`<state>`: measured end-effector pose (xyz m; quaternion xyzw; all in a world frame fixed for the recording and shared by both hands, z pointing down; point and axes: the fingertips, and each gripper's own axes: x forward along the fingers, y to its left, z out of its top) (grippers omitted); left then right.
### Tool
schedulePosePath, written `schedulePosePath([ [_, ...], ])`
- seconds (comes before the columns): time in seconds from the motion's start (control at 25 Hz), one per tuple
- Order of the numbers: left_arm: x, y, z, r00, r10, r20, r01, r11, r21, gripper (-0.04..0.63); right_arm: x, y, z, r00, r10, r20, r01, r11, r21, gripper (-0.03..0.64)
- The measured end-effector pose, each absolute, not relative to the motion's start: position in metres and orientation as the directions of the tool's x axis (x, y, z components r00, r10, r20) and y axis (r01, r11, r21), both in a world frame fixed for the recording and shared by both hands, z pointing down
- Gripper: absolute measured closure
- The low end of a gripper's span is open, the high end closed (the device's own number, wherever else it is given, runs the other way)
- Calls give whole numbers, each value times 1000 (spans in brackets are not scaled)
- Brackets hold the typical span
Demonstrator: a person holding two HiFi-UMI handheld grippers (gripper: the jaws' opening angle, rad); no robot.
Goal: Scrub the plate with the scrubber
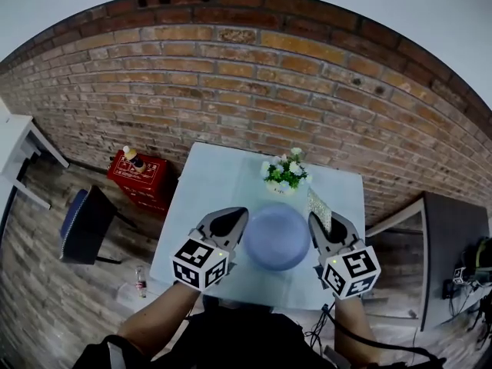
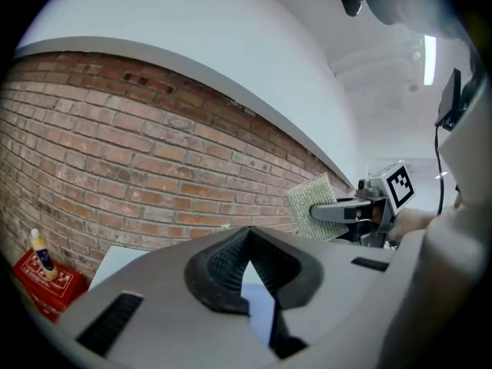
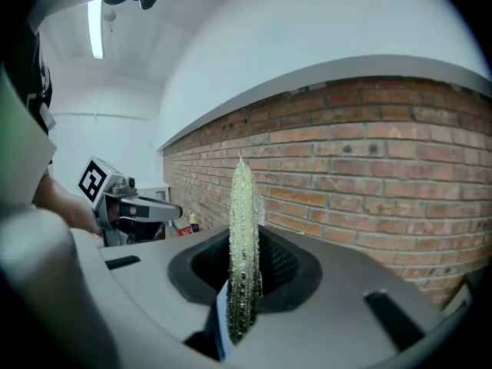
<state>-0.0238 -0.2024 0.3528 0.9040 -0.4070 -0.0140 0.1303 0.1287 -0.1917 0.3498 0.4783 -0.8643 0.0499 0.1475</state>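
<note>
A pale blue plate (image 1: 277, 237) lies on the white table (image 1: 219, 179), between my two raised grippers in the head view. My left gripper (image 1: 241, 215) hovers at the plate's left side; its jaws (image 2: 246, 233) meet at the tips with nothing held. My right gripper (image 1: 315, 220) is at the plate's right side, shut on a glittery green-silver scrubber (image 1: 319, 206). The scrubber (image 3: 244, 237) stands edge-on from the jaws in the right gripper view. Each gripper view shows the other gripper: the left gripper (image 3: 175, 210) and the right gripper with the scrubber (image 2: 311, 197).
A small pot of white flowers (image 1: 284, 174) stands at the table's far edge, before a brick wall (image 1: 231, 75). On the floor to the left are a red crate (image 1: 138, 174), a dark chair (image 1: 84, 223) and a bottle (image 1: 140, 283). A desk (image 1: 453, 237) stands to the right.
</note>
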Motion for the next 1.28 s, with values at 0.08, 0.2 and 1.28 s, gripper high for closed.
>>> schedulePosePath([
  [0.08, -26, -201, 339, 657, -752, 54, -737, -626, 253, 586, 132, -189, 337, -494, -825, 273, -846, 529, 65, 546],
  [0.2, -31, -200, 325, 640, -768, 28, -744, -610, 273, 586, 142, -186, 322, -480, -845, 235, -861, 505, 57, 546],
  [1.28, -20, -189, 281, 636, -769, -58, -748, -633, 199, 586, 166, -180, 295, -441, -884, 154, -889, 454, 56, 548],
])
